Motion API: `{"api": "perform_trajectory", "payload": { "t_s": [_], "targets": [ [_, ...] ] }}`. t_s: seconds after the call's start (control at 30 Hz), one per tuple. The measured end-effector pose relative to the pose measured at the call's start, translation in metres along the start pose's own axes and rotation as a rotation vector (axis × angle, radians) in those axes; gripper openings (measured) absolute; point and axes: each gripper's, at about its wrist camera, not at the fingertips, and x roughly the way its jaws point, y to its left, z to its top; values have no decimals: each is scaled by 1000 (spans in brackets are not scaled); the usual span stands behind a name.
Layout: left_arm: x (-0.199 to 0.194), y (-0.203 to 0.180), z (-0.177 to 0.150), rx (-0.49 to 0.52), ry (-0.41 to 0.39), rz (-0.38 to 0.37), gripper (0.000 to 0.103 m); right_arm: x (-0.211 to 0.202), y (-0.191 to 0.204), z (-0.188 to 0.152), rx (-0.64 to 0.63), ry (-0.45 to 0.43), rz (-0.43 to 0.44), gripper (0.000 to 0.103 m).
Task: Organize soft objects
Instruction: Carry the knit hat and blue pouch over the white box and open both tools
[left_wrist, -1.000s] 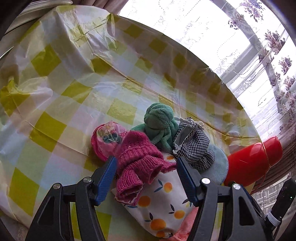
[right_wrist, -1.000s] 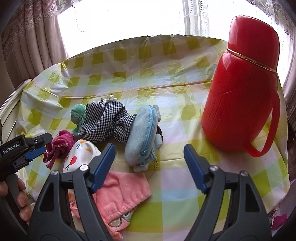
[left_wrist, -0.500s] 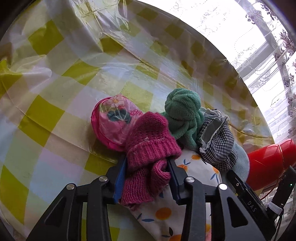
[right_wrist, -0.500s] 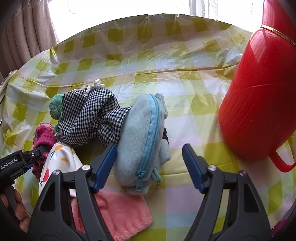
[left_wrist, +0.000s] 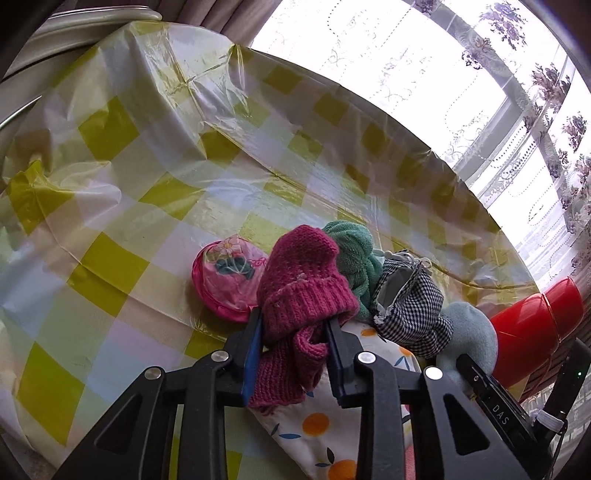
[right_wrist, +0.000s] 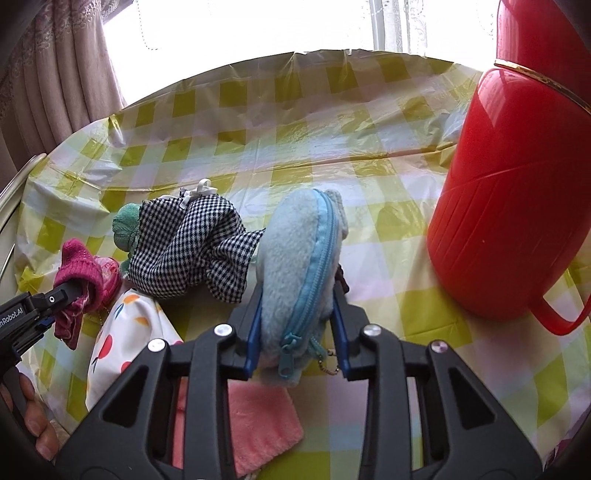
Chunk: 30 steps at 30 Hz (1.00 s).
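Observation:
My left gripper (left_wrist: 293, 332) is shut on a magenta knitted piece (left_wrist: 303, 284), held a little above the pile; it also shows in the right wrist view (right_wrist: 79, 273). My right gripper (right_wrist: 297, 314) is shut on a pale blue plush zip pouch (right_wrist: 295, 254). Beside them lie a black-and-white checked pouch (right_wrist: 192, 251), a green towel bundle (left_wrist: 354, 251), a round pink flowered pouch (left_wrist: 229, 273), a white fruit-print cloth (right_wrist: 129, 332) and a pink cloth (right_wrist: 262, 421).
A tall red thermos jug (right_wrist: 517, 192) stands on the right of the yellow-checked plastic tablecloth (right_wrist: 295, 129). A window with lace curtains (left_wrist: 498, 92) lies beyond the table's far edge. A brown curtain (right_wrist: 55, 74) hangs at the left.
Both grippers went from open to shut: the left closed on the magenta knit and raised it, the right moved forward and closed on the blue plush pouch.

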Motion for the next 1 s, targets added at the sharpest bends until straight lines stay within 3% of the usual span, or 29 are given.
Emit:
{"api": "perform_trajectory", "payload": {
  "t_s": [0.5, 1.0],
  "targets": [
    [-40, -44, -23, 78, -39, -54, 32, -57, -11, -13, 14, -64, 15, 36],
    [-65, -139, -82, 244, 49, -207, 32, -126, -79, -48, 123, -95, -35, 36]
  ]
}}
